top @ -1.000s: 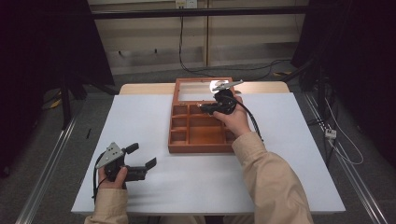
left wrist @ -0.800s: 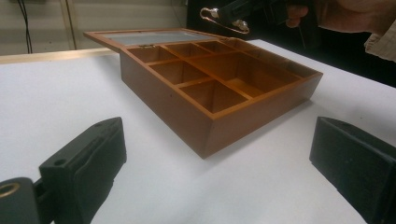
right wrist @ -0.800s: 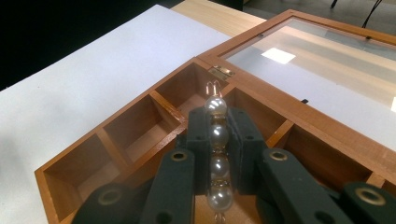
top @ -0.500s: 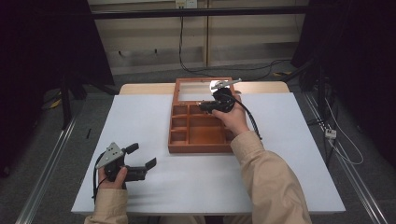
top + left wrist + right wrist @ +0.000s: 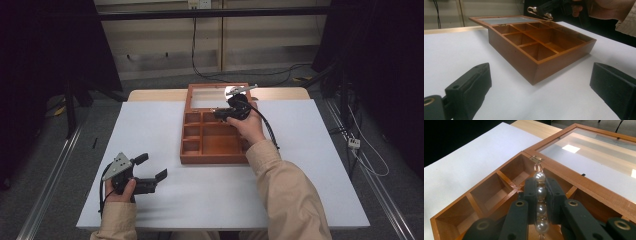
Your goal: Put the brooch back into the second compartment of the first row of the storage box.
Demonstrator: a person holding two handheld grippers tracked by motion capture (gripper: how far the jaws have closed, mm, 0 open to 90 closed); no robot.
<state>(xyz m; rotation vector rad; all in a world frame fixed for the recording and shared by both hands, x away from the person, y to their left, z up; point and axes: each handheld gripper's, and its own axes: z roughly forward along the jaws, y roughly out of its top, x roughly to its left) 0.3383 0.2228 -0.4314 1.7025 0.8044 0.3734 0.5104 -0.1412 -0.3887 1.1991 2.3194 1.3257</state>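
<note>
You get the wooden box (image 5: 215, 131) from overhead, low from the left gripper view, close above from the right.

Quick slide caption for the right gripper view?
Right gripper shut on a pearl clip above the open wooden box.

right hand-held gripper (image 5: 220, 113) | edged slightly toward box's (image 5: 212, 159) far end

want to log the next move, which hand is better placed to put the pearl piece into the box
Right. The right hand-held gripper is shut on the pearl piece above the open wooden box. The left hand-held gripper sits open on the table, apart from the box.
</note>
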